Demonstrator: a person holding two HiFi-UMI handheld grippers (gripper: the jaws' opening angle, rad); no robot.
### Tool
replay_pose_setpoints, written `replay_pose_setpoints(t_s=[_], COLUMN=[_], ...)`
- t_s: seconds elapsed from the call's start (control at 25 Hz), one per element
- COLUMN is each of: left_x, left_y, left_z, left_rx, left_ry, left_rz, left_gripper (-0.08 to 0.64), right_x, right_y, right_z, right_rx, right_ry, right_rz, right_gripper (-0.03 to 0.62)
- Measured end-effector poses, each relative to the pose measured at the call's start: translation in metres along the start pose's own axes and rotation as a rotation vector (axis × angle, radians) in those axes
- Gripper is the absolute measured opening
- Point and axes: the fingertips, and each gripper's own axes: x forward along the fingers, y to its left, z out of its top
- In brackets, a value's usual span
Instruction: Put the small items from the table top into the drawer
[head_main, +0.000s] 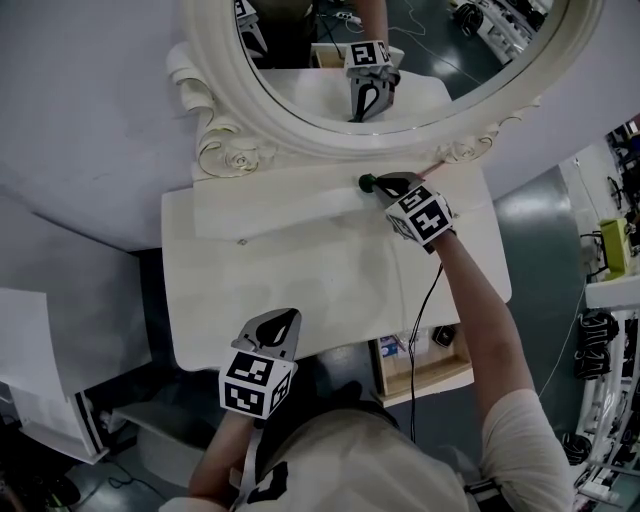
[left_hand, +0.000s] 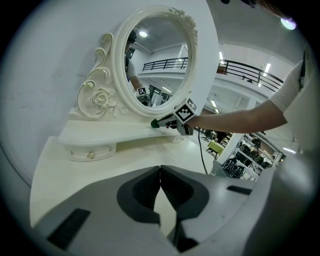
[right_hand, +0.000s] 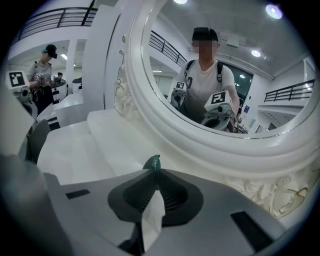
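The small green item (head_main: 367, 183) was held at the jaw tips of the right gripper (head_main: 380, 184), over the raised shelf (head_main: 290, 195) at the back of the counter (head_main: 300, 270), just below the mirror frame (head_main: 300, 130). In the right gripper view the jaws stood closed on the green item (right_hand: 154, 163), pressed flat between the pads, with only its upper edge showing above the right gripper (right_hand: 156, 172). What kind of thing it was could not be told. The left gripper view showed the same green item (left_hand: 155, 123) at the tip of the right gripper (left_hand: 167, 121), low over the shelf (left_hand: 100, 132) and near the foot of the mirror frame (left_hand: 120, 75). The right gripper pointed towards the mirror and downward, and its reflection appeared in the glass.

The left gripper (head_main: 285, 318) was at the front edge of the counter, well apart from the right gripper. In its own view the jaws of the left gripper (left_hand: 160, 172) met at the tips with nothing between them.

A cable (head_main: 425, 310) ran from the right gripper down past the counter's right side. A wooden drawer (head_main: 430, 375) stood pulled open below the counter's front right corner; its contents were too small to identify. A small knobbed drawer (left_hand: 90, 152) sat under the left end of the shelf.
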Motion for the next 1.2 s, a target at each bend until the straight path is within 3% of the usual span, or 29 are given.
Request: replay_pose_setpoints(t_s=[1.2], left_x=[-0.009], left_y=[-0.020], left_z=[0.003], left_rx=[0.018], left_ry=[-0.032], left_rz=[0.024], left_gripper=[0.055], right_x=[-0.045], right_y=[0.023], right_z=[0.000], right_rx=[-0.062], right_ry=[-0.015], right_rz=[0.015], right_gripper=[0.044])
